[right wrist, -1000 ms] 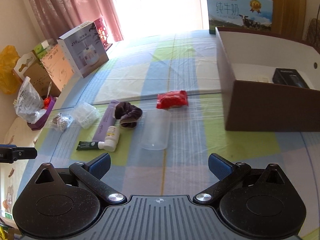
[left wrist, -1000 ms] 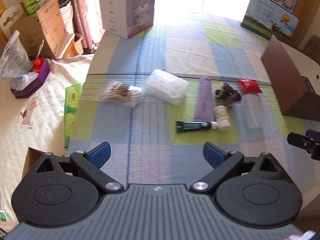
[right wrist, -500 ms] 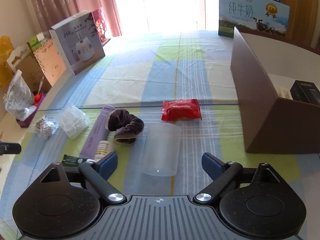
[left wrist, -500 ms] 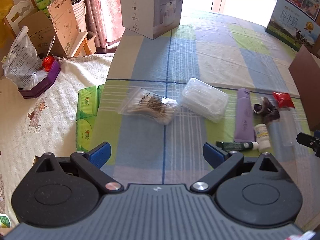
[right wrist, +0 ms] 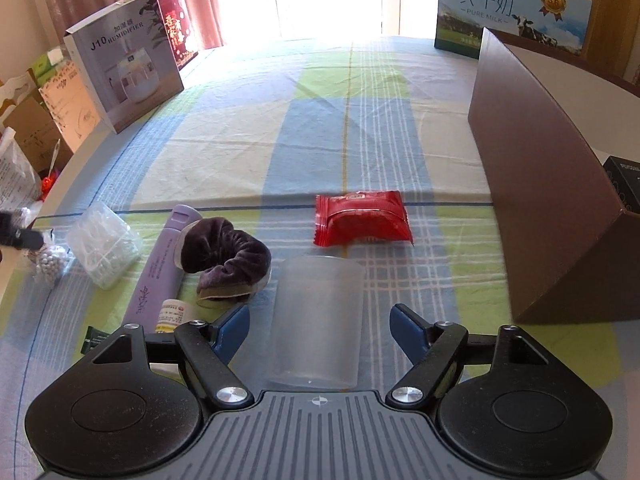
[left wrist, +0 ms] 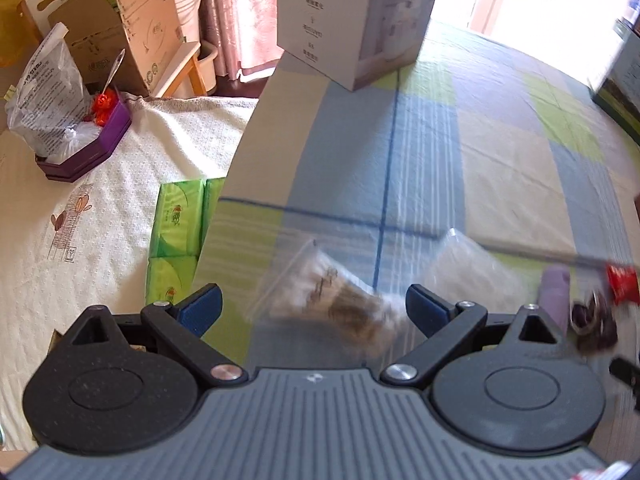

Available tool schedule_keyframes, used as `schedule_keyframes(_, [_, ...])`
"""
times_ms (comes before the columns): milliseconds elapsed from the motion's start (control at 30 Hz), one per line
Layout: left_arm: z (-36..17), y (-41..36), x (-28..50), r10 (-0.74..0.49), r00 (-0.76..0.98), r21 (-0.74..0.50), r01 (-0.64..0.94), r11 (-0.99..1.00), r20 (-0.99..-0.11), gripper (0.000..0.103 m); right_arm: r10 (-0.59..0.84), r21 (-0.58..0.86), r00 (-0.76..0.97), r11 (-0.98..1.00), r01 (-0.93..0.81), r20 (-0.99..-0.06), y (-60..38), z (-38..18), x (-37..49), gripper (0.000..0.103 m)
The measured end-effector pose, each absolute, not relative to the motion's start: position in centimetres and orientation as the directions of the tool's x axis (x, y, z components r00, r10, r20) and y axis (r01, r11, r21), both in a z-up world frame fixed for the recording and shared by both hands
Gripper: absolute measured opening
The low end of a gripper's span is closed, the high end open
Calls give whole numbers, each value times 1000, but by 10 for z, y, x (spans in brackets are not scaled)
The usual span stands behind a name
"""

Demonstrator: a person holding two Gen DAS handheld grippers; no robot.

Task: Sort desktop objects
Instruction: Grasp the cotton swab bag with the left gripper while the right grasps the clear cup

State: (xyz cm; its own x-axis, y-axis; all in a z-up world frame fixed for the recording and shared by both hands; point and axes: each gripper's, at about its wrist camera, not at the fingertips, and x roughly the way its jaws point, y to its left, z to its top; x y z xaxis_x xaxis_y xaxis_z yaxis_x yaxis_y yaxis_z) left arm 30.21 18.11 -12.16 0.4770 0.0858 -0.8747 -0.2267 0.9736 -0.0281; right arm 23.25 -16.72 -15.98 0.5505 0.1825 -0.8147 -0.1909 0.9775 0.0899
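Note:
A clear bag of cotton swabs [left wrist: 332, 304] lies blurred between the wide-apart fingers of my open left gripper [left wrist: 314, 308], which hovers just over it. In the right wrist view a translucent plastic cup [right wrist: 318, 320] lies on its side between the spread fingers of my open right gripper [right wrist: 320, 326]. Beyond the cup are a red snack packet [right wrist: 362, 219], a dark purple scrunchie [right wrist: 226, 256], a lilac tube [right wrist: 162, 268], a small white bottle [right wrist: 172, 314] and a clear plastic box [right wrist: 105, 245]. The swab bag [right wrist: 50, 260] sits far left.
A brown open box [right wrist: 540, 184] stands at the right with a black item [right wrist: 624, 182] inside. A humidifier carton [right wrist: 124, 62] and a milk carton box [right wrist: 512, 4] stand at the back. The table edge runs along the left; green tissue packs [left wrist: 176, 224] lie below it.
My left gripper has moved forward and left until the swab bag lies between its fingers. My right gripper has advanced until the lying cup sits between its fingers. Both stay open.

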Motion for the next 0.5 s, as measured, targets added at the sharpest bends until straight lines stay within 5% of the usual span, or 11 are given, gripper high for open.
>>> schedule_keyframes(200, [-140,175,320,95,437,6,-199,980,-894,92,164,83,541,982,-171,-825,-170,-163,237,75])
schedule_keyframes(500, [-147,195,287,67,430,7,-140,990,-900,65,186,118,529,980,-160,-828,-180,-167,235,75])
